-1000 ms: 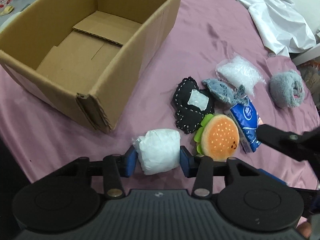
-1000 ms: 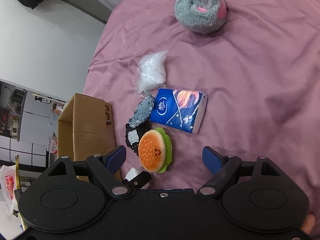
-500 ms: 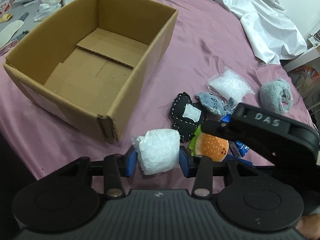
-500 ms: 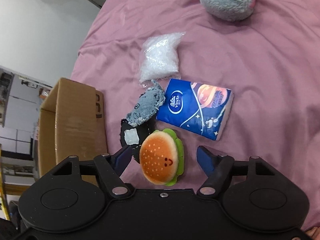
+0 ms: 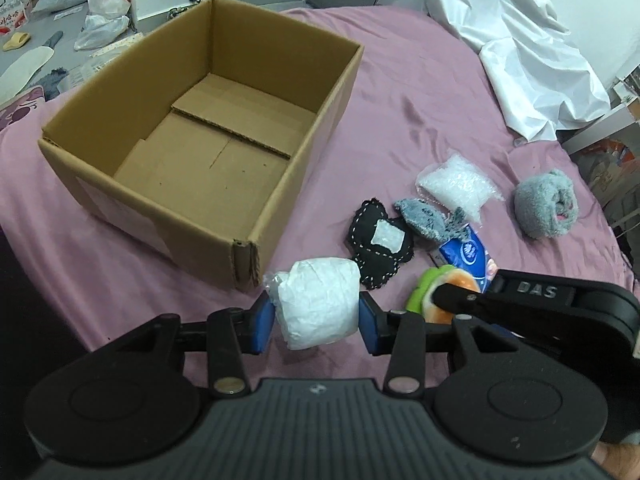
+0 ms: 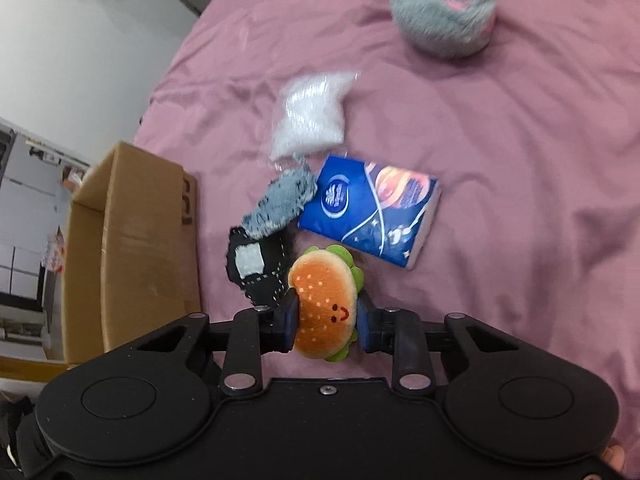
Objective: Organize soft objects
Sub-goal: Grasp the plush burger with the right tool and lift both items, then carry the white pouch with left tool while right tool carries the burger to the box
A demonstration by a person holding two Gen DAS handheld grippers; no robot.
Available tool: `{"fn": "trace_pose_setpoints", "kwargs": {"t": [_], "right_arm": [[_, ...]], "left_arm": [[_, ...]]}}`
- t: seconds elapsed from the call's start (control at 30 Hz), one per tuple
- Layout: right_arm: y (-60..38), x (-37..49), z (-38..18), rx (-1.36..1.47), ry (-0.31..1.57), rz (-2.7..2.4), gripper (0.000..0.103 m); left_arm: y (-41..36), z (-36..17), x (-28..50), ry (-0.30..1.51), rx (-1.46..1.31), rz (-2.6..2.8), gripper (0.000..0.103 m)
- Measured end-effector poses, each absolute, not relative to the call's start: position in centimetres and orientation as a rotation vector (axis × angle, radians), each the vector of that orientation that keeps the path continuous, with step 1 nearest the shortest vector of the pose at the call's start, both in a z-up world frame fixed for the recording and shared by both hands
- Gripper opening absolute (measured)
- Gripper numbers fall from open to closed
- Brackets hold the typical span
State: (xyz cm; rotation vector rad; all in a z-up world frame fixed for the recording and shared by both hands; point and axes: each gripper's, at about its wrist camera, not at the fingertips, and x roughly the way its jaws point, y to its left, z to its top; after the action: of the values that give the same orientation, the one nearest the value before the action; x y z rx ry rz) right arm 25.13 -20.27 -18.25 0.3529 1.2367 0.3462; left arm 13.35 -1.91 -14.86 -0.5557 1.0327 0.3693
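On the left stands the cardboard box (image 5: 200, 152), open at the top, on the pink bedsheet (image 5: 420, 120); I see only its folded bottom flaps inside. Just beside its near corner is my left claw (image 5: 318, 322). Its blue pads are clamped on a white wrapped bundle (image 5: 318, 308), one pad on each side (the bundle bulges a little above them).

Next to the right lies the black stitched pouch (image 6: 258, 266) with a white patch, and the grey-blue shark toy (image 6: 280, 206) lies partly on top of it. Behind the shark is the clear bag of white filling (image 6: 310, 120).

Then comes my right claw (image 6: 326, 316). Its jaws have just been closing, and now the pads press on the burger plush (image 6: 324, 300) from both sides; its little face looks toward the camera. Just beside the burger, further right, is the blue tissue pack (image 6: 370, 210), flat on the sheet.

Far right, well apart from the others, rests the grey fluffy ball (image 6: 444, 8) with something pink in it. A white cloth (image 5: 520, 48) is at the far edge of the bed.
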Motion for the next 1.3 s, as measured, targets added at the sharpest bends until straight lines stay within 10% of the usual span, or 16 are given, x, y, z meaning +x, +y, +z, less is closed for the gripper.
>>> {"fn": "trace_pose_setpoints", "kwargs": {"t": [1.3], "right_arm": [[-17.7, 23.6, -8.9, 0.415, 0.806, 0.693, 0.028]], "left_arm": [[5.8, -4.0, 15.2, 0.809, -0.436, 0.279, 0.043]]}}
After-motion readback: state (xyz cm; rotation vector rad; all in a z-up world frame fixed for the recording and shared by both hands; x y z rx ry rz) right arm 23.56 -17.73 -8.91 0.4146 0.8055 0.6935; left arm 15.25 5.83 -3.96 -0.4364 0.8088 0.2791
